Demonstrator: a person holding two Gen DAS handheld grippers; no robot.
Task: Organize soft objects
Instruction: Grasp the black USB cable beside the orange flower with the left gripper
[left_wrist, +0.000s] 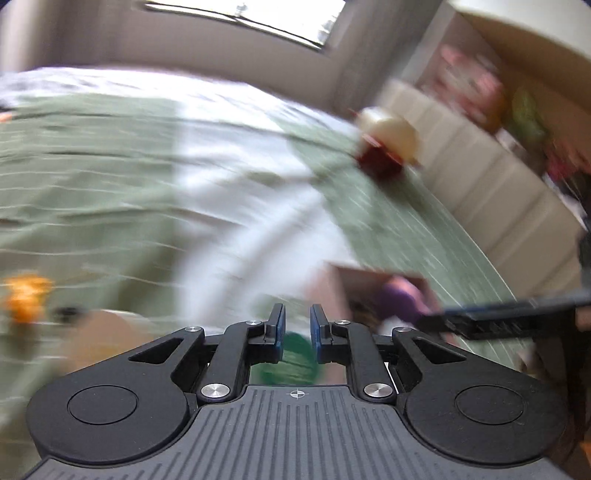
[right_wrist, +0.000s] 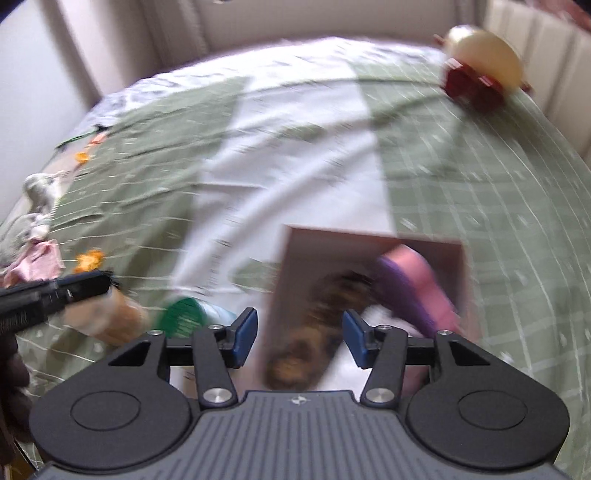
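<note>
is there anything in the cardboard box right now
Yes, in the right wrist view the cardboard box already holds a purple and pink soft toy and a brown plush.

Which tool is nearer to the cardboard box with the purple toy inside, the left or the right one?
Right. The right tool hovers directly over the cardboard box, its open jaws framing the contents. The left tool is off to the box's left, above a green-lidded item.

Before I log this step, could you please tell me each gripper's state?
Left gripper: open, holding nothing.
Right gripper: open, holding nothing.
</note>
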